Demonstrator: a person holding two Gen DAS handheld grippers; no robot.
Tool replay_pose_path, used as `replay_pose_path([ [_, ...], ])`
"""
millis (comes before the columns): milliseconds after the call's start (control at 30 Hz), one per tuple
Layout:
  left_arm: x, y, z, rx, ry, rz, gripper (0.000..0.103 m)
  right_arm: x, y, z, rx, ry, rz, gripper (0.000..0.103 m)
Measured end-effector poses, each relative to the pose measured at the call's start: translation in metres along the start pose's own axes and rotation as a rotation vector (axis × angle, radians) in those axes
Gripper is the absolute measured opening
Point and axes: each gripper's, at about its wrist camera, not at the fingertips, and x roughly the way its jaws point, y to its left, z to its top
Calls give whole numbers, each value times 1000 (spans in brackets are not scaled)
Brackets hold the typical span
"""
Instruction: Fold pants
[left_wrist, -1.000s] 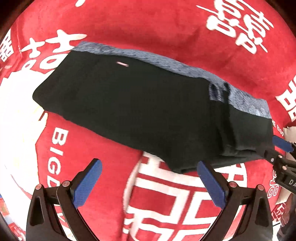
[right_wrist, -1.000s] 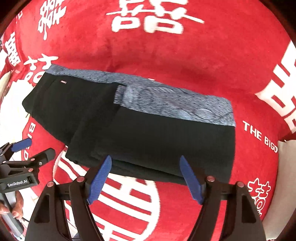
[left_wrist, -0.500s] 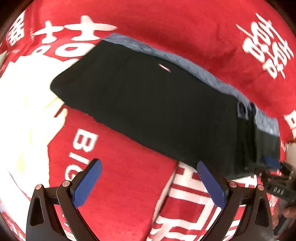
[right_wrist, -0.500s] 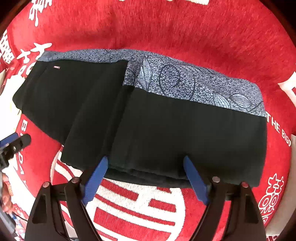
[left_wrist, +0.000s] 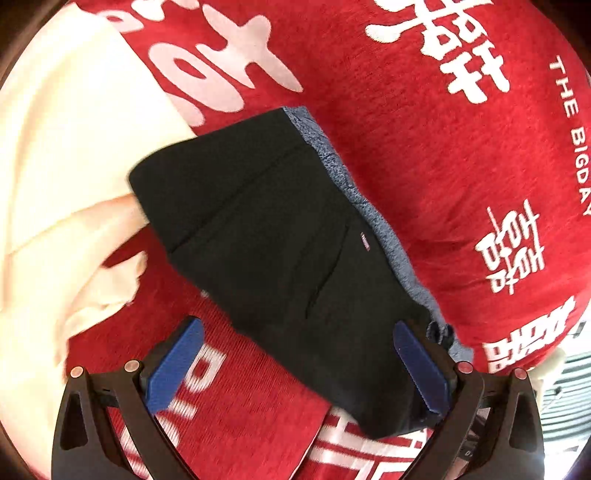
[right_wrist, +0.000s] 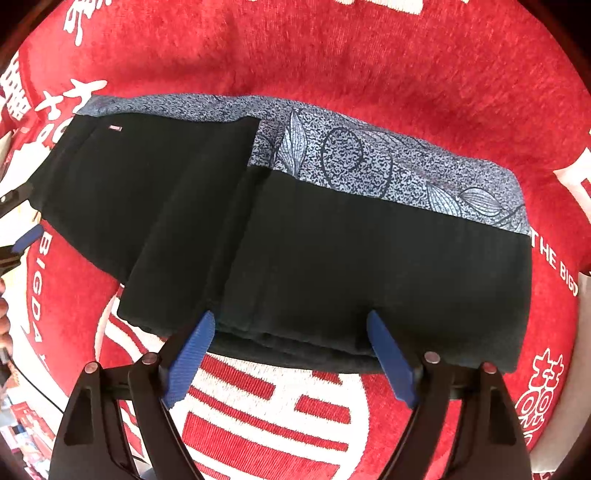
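Pants (right_wrist: 306, 236): black, with a blue-grey leaf-patterned waistband, were found folded in layers and laid flat on the red blanket (right_wrist: 332, 59) with white lettering. Right gripper (right_wrist: 291, 354): jaws were spread wide at the near folded edge, nothing clasped. Left gripper (left_wrist: 295, 363): jaws were spread wide, its right finger (left_wrist: 421, 369) over one end of the pants, nothing gripped.

Folded black pants (left_wrist: 280, 251) on red blanket (left_wrist: 424, 147), left gripper (left_wrist: 299, 369) jaws spread
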Motion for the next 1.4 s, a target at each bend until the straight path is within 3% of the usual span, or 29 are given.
replay_pose_path([
  [200, 7, 3, 7, 5, -50, -92, 103, -2, 2, -1, -2, -7, -12, 87],
  [367, 17, -5, 18, -15, -87, -122, 103, -2, 3, 0, -4, -4, -16, 87],
  [467, 23, -10, 20, 0, -111, -80, 103, -2, 3, 1, -2, -6, -19, 87],
  [600, 30, -27, 24, 33, -80, 31, 101, -2, 4, 1, -3, -11, -19, 87],
  [667, 29, -32, 25, 32, -87, 118, 83, -3, 4, 1, -3, -11, -19, 87],
  [733, 29, -35, 26, 52, -88, 199, 32, -9, 3, 3, -2, -17, -26, 87],
  [800, 26, -33, 28, 48, -73, 219, 30, -20, 3, 4, -7, -43, -39, 87],
  [867, 23, -47, 24, 118, -82, 263, 28, -34, 4, 6, -10, -71, -28, 87],
  [1033, 17, -111, -7, 426, -159, 426, 27, -72, 10, 36, 18, -84, 112, 87],
  [1200, 19, -152, -39, 683, -201, 516, 27, -102, 46, 100, -45, -58, 272, 88],
  [1267, 21, -162, -47, 751, -207, 538, 27, -110, 68, 131, -95, -40, 319, 89],
  [1400, 22, -177, -50, 797, -215, 547, 27, -106, 122, 183, -201, 83, 401, 91],
])
